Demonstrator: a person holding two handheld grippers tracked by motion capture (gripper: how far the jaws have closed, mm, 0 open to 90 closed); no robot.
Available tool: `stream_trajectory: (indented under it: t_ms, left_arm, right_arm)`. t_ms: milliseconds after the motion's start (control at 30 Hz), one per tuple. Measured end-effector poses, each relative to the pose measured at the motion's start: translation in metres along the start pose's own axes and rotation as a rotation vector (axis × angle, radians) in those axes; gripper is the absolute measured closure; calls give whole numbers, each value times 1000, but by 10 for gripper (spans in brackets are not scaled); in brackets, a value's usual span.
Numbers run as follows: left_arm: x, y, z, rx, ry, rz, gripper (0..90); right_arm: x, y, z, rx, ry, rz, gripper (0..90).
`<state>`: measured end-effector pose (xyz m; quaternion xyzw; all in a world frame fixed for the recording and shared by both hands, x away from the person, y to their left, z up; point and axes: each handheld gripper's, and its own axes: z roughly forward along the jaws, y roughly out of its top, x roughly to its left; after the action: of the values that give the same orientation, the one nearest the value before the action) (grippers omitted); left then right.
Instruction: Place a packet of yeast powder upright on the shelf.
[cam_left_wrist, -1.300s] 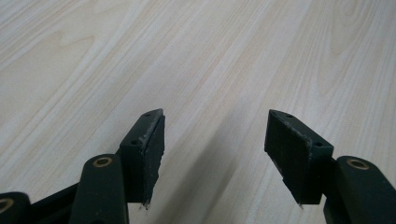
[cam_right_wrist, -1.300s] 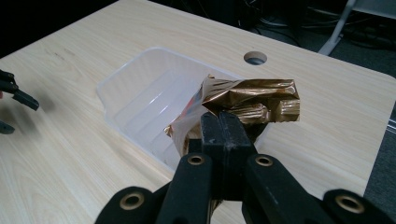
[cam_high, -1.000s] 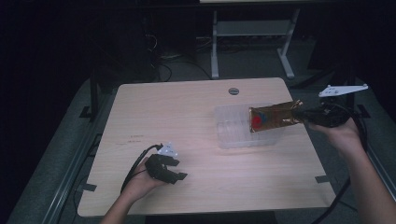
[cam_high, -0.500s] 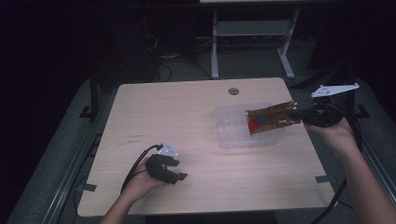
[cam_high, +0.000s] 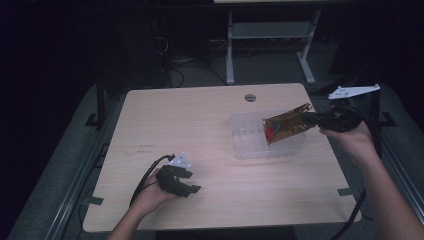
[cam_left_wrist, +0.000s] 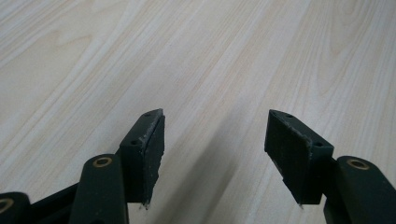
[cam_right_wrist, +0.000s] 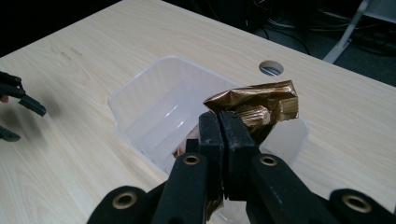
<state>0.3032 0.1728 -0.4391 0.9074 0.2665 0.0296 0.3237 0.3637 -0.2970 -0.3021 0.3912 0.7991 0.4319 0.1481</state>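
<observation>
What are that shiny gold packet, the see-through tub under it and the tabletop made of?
The packet looks like metallised foil or plastic film: glossy gold, creased, catching the light. The tub seems to be thin clear plastic, slightly frosted, since the table shows through its walls. The tabletop shows pale wood grain with a smooth matt finish; probably laminate, though real wood can't be ruled out.
</observation>
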Motion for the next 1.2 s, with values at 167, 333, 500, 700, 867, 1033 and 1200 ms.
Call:
stream_trajectory:
  t_ms: [167, 333, 500, 700, 867, 1033, 1200]
  left_arm:
    - [0, 0, 0, -4, 0, -2, 375]
    - [0, 0, 0, -2, 0, -1, 375]
    - [0, 0, 0, -2, 0, 1, 376]
    - [0, 0, 0, -1, -1, -2, 375]
    - [0, 1, 1, 1, -1, 3, 375]
    - [0, 0, 1, -3, -2, -2, 375]
    - [0, 0, 0, -7, -2, -6, 375]
  right_arm:
    - [5, 9, 6, -12, 1, -1, 879]
    - [8, 16, 9, -4, -5, -12, 885]
    - [12, 20, 15, 16, -17, -22, 894]
    - [10, 21, 8, 19, -36, -23, 896]
    - [12, 23, 10, 24, -29, -31, 893]
    - [16, 24, 19, 25, -9, -26, 871]
    - [19, 26, 28, 28, 3, -22, 885]
